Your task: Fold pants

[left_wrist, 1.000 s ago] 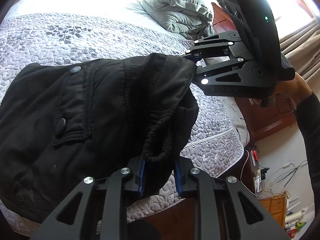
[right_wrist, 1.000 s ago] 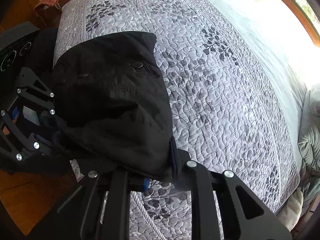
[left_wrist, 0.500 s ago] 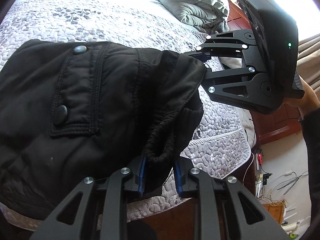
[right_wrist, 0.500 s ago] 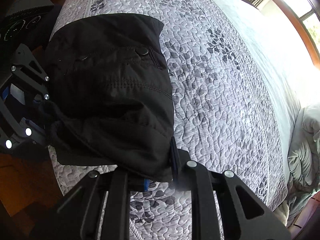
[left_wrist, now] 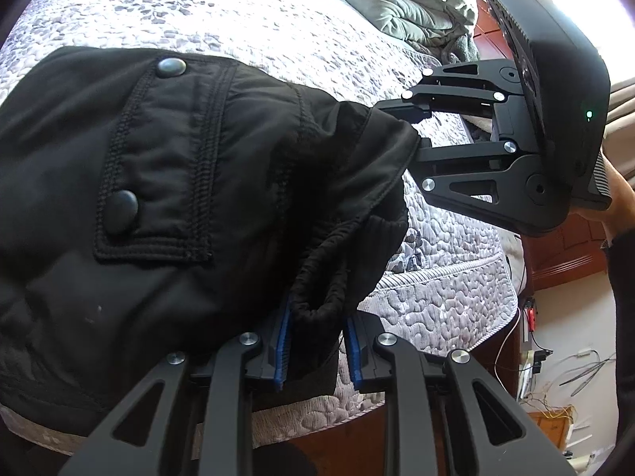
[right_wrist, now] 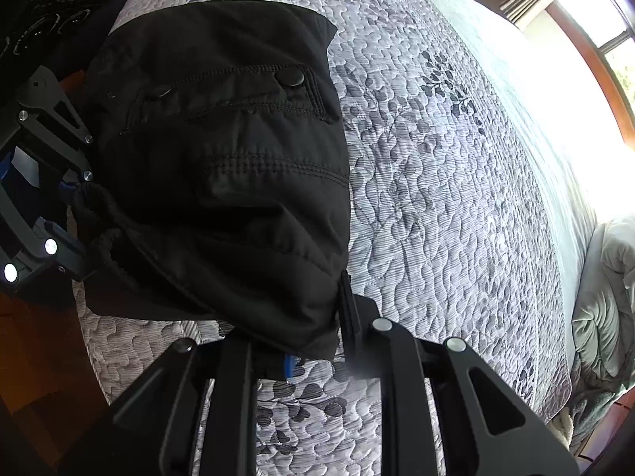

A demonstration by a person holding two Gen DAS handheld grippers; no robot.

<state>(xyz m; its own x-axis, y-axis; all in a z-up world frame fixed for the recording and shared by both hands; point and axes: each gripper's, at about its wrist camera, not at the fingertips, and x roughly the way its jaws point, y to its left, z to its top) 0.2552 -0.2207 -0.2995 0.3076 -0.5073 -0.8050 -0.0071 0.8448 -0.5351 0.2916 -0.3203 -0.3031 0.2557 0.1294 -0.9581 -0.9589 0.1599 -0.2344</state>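
The bunched, ribbed cuff could slip out of the left gripper (left_wrist: 317, 351) if it is pulled sideways, since its blue-padded jaws are narrowed on only a thin wad of the black padded nylon pants (left_wrist: 166, 206). The right gripper (right_wrist: 313, 357) is pinched on the opposite corner; a jerk there would undo the fold. The pants lie folded at the near edge of the grey quilted bedspread (right_wrist: 456, 206).

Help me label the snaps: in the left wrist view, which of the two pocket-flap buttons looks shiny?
The upper button, near the top edge of the black pants, catches light and looks greyish. The lower button, near the flap's bottom hem, is matte black.
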